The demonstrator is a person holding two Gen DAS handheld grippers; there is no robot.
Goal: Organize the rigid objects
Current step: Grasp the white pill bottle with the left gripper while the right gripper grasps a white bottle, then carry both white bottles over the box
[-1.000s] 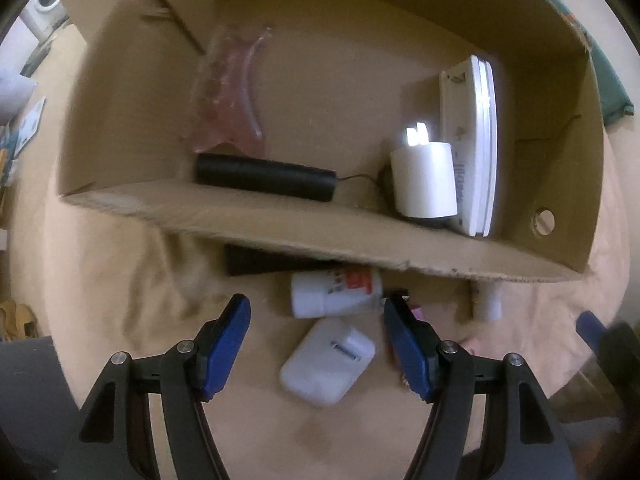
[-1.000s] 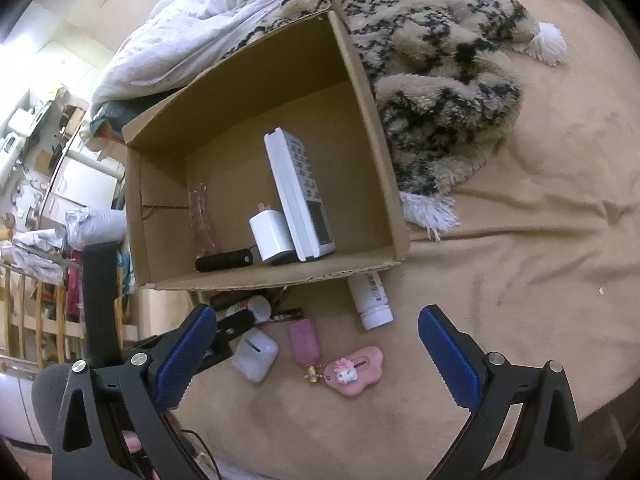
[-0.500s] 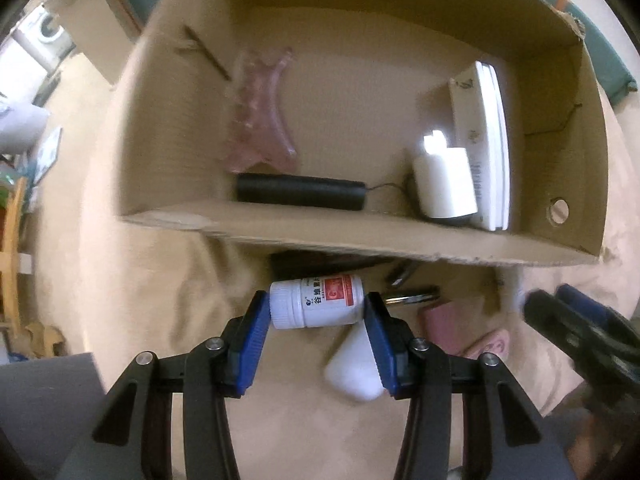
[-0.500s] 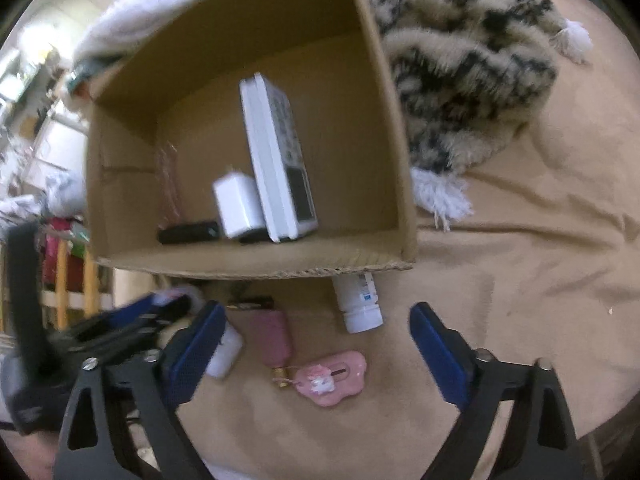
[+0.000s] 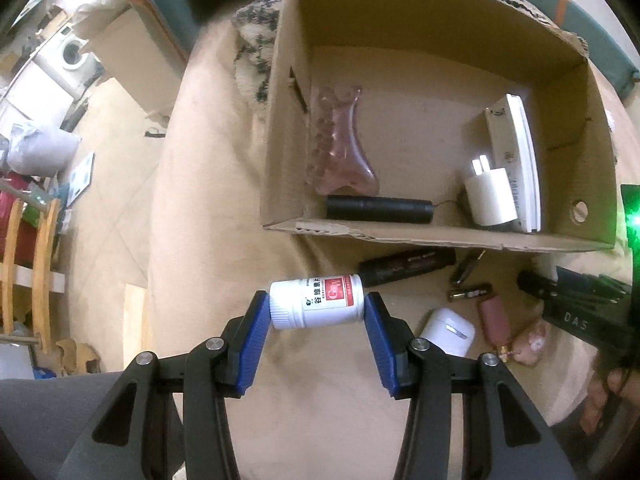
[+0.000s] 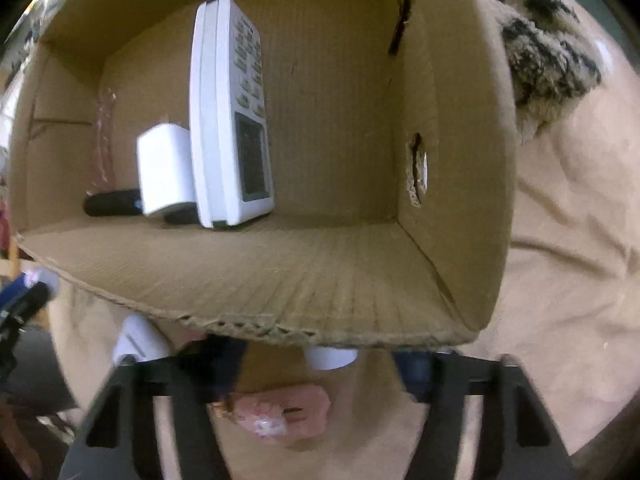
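Washing machine (image 5: 72,50) on the floor, wooden chair frame (image 5: 28,272), patterned fuzzy blanket (image 6: 548,60)

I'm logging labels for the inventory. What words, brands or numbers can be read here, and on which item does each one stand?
"DAS": white letters on the right gripper body, seen from the left wrist view.
"谷维素片": on the white pill bottle held in the left gripper; its red panel and smaller print are unreadable.
Black tube: reddish print, too blurred.
White remote: button marks too small.
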